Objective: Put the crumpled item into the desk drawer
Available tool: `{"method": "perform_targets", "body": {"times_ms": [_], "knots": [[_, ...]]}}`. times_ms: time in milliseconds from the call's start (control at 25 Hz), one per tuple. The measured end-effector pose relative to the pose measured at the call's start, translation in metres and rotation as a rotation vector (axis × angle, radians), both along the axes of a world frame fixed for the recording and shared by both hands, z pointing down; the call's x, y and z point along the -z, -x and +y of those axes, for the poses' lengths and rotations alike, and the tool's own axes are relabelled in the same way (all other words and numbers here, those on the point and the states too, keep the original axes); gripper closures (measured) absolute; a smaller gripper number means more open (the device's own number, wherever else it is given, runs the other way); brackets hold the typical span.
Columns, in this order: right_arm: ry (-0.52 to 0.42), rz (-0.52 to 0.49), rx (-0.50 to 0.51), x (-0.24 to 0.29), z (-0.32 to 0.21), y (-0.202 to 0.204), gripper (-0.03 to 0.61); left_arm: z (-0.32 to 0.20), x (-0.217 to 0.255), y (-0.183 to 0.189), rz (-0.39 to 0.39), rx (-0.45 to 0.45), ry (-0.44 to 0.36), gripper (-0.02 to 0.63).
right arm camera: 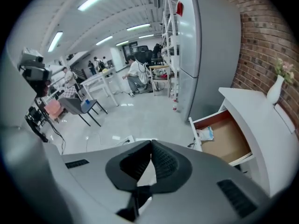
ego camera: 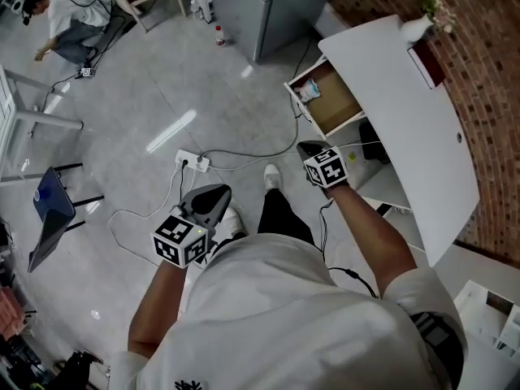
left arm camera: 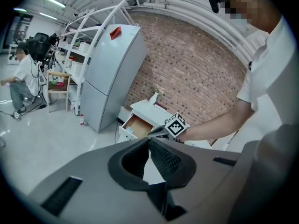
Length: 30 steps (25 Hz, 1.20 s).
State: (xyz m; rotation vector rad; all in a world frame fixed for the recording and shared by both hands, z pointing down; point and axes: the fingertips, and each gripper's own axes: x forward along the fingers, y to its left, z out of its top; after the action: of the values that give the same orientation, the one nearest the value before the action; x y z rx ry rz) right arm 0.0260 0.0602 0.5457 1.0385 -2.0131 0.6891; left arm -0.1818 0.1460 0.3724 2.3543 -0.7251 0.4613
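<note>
The crumpled item (ego camera: 309,90), a white and pale blue wad, lies in the front left corner of the open desk drawer (ego camera: 337,104). The right gripper view shows the same crumpled item (right arm camera: 205,134) on the drawer's brown bottom (right arm camera: 229,141). My right gripper (ego camera: 308,147) hovers just short of the drawer front, shut and holding nothing. My left gripper (ego camera: 213,193) hangs lower left over the floor, also shut and empty. In the left gripper view the jaws (left arm camera: 149,140) meet at their tips, with the drawer (left arm camera: 136,124) beyond them.
The white desk (ego camera: 406,128) stands against a brick wall and carries a vase of flowers (ego camera: 418,26) and a dark red book (ego camera: 428,62). A grey fridge (ego camera: 264,2) stands behind the drawer. A power strip (ego camera: 193,162) and cables lie on the floor near my feet.
</note>
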Motion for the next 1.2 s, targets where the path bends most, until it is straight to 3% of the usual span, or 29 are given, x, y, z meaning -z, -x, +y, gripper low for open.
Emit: {"method": "perform_targets", "body": {"times_ms": [360, 600, 880, 1200], "knots": [[-0.013, -0.151, 0.066, 0.077, 0.135, 0.099, 0.549, 0.062, 0.024, 0.038, 0.021, -0.034, -0.061, 0.583], [-0.056, -0.216, 0.086, 0.122, 0.191, 0.142, 0.549, 0.099, 0.033, 0.058, 0.012, -0.052, -0.058, 0.583], [-0.084, -0.247, 0.134, 0.147, 0.234, 0.175, 0.549, 0.128, 0.036, 0.072, 0.008, -0.075, -0.054, 0.583], [-0.136, -0.262, 0.175, 0.165, 0.246, 0.199, 0.549, 0.141, 0.038, 0.082, 0.006, -0.066, -0.072, 0.583]]}}
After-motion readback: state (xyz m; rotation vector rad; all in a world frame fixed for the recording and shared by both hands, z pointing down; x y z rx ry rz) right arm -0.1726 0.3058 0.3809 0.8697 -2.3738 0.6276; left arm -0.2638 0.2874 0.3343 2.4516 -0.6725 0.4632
